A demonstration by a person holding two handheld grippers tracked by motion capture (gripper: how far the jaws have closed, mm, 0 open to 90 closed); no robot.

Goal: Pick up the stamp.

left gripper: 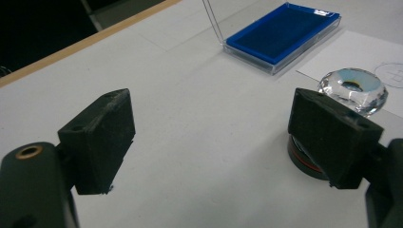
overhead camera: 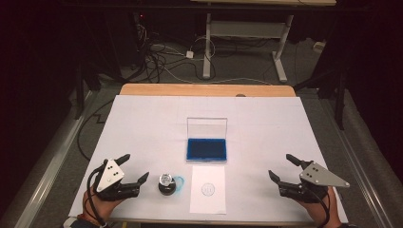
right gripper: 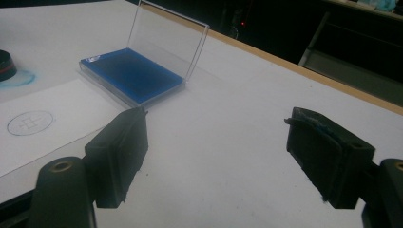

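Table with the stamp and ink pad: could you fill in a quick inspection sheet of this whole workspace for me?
Surface: white sheet over a wooden table.
Job's things: stamp with a clear knob, standing upright beside a blue smudge; blue ink pad, its clear lid raised; paper bearing a round print.
Clutter: nothing seen.
Grippers: left gripper near the stamp, jaws open and empty; right gripper open and empty.
Cables: tangle of cables on the floor.
Surroundings: dark room; a white desk frame behind.

Beside the left hand-held gripper (overhead camera: pixel 134 169), the stamp (overhead camera: pixel 166 183) has a glossy faceted clear top. Ink pad case (overhead camera: pixel 206 140): clear smooth plastic. Matt white paper (overhead camera: pixel 207 189); tabletop (overhead camera: pixel 142 123) matt, wood-edged.
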